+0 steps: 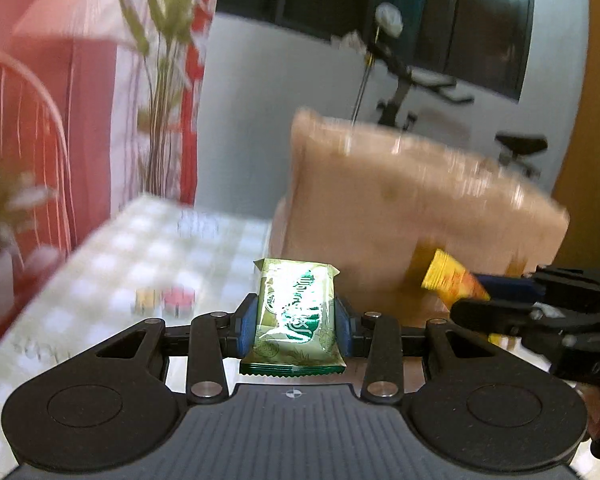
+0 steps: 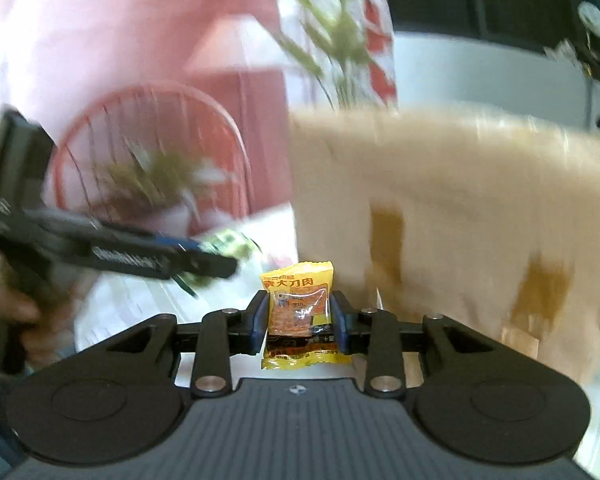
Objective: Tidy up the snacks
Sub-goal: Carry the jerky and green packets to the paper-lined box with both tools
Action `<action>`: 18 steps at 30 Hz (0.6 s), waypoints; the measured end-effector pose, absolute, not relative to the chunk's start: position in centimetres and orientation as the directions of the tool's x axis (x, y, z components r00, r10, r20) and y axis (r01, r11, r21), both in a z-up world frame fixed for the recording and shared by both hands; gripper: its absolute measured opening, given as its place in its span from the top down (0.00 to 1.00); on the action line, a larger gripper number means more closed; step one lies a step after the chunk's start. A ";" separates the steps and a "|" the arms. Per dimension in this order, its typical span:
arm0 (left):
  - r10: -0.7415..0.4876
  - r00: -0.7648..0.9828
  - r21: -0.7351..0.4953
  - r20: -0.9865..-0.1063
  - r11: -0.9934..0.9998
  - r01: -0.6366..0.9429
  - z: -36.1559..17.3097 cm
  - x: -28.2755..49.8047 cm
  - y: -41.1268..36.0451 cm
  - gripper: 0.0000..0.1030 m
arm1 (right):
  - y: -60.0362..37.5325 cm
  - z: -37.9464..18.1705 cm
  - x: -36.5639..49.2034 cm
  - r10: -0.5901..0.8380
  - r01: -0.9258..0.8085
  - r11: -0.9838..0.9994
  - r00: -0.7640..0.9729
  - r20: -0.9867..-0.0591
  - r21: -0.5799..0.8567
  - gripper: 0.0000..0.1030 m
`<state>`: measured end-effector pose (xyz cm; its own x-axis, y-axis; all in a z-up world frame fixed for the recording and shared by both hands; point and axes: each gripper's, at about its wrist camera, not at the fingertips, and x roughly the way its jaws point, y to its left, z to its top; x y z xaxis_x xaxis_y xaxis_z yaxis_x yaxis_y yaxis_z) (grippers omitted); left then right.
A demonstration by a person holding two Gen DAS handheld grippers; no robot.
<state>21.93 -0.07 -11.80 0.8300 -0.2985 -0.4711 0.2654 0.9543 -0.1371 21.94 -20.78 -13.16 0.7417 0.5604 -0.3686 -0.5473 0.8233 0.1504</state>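
My left gripper [image 1: 296, 322] is shut on a green snack packet [image 1: 296, 312], held upright above the checked tablecloth [image 1: 132, 264]. My right gripper [image 2: 299, 320] is shut on a yellow-orange snack packet [image 2: 300, 304]. A blurred tan paper bag [image 1: 412, 208] stands just ahead and to the right of both grippers; in the right wrist view the bag [image 2: 460, 208] fills the right side. The right gripper with its yellow packet [image 1: 454, 278] shows at the right of the left view. The left gripper [image 2: 220, 256] shows at the left of the right view.
Small yellow and red snacks [image 1: 164, 300] lie on the tablecloth to the left. A pink wire basket with flowers [image 2: 152, 160] and a plant [image 1: 164, 80] stand at the back left. An exercise bike [image 1: 420, 92] is behind the table.
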 end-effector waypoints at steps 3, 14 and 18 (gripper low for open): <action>-0.315 0.858 -0.120 -0.405 0.949 0.291 -8.8 22.5 -0.9 0.60 | -21.3 -9.9 22.4 0.579 -0.560 0.814 0.763 -0.288 0.154 0.67; -0.424 0.850 -0.077 -0.313 0.903 0.422 -2.5 29.9 -8.5 0.60 | -25.1 -4.1 31.3 0.310 -0.293 0.951 0.887 -0.342 0.104 0.67; -0.407 0.828 -0.041 -0.386 0.904 0.426 -3.7 32.4 -11.1 0.60 | -27.1 -5.8 34.3 0.231 -0.181 0.972 0.865 -0.445 0.152 0.67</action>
<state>32.41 -11.08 -3.66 0.8277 -0.4074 -0.3860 0.4257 0.9039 -0.0412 34.32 -27.07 -5.81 0.8652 0.2311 -0.4450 -0.1811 0.9716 0.1524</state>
